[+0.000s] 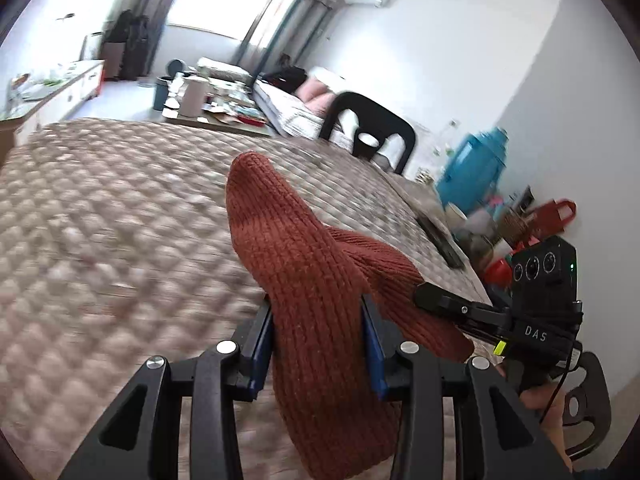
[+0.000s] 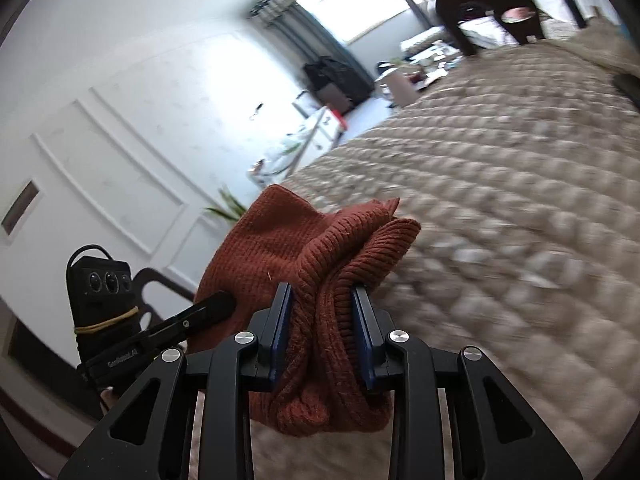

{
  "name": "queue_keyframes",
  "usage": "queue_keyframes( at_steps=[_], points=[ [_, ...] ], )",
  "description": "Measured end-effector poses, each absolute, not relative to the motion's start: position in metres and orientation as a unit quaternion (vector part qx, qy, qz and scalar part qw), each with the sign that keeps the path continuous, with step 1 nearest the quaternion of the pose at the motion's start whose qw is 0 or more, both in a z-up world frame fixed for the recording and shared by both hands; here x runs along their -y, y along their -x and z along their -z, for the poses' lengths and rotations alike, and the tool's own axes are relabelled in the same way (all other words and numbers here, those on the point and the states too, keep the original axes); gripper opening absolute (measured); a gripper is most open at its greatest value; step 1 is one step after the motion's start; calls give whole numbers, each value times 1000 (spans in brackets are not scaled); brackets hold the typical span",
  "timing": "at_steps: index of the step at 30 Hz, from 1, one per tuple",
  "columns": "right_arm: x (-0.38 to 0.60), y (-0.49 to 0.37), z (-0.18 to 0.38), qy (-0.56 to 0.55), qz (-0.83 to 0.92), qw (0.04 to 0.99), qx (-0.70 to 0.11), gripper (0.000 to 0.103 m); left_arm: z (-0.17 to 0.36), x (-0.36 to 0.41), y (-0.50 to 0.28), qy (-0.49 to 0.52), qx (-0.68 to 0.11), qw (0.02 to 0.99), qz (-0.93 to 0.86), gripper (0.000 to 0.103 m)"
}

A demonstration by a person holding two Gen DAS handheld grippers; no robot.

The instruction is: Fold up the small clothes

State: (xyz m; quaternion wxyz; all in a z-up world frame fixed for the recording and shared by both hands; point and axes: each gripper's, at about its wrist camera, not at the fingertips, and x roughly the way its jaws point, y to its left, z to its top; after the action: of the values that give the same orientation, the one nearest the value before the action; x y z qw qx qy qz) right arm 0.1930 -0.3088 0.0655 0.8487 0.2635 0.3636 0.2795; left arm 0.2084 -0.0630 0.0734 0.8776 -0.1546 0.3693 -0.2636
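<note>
Gripping one rust knit garment [image 1: 304, 248], left claw [image 1: 318, 344] and right claw [image 2: 322, 332], over one quilted bed [image 1: 100, 208]

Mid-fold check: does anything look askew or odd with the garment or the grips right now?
Nothing damaged. The rust knit garment is held off the quilted bed cover, bunched rather than flat: the right tool pinches several crumpled layers, the left tool a single smoother fold. The grips sit close together, so the cloth sags.

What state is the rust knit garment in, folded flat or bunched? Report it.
Bunched, not folded flat. The rust-red ribbed knit garment is crumpled between the jaws of both the right gripper and left gripper.
</note>
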Motion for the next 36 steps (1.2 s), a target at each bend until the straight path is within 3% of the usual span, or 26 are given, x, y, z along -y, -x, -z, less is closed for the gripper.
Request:
queue_keyframes(
  at_steps=[9,12,15,23,29,36],
  points=[
    [230,-225,-45,-262,-318,829,-378,30,-46,-18,-216,165,-382,887,200,43],
    [225,-231,-21,-237,-285,831,-416,30,-15,-34,-219,154,-423,879,157,47],
    [239,-224,-14,-219,-254,841,-424,30,-14,-46,-207,177,-409,880,165,52],
    [216,-208,-60,-158,-272,876,-366,30,-51,-21,-197,107,-341,919,166,52],
    [178,-228,-29,-83,-257,868,-416,25,-26,6,-210,75,-355,918,156,52],
    [199,-215,-32,-100,-254,871,-409,23,-40,9,-193,68,-354,923,139,53]
  ],
)
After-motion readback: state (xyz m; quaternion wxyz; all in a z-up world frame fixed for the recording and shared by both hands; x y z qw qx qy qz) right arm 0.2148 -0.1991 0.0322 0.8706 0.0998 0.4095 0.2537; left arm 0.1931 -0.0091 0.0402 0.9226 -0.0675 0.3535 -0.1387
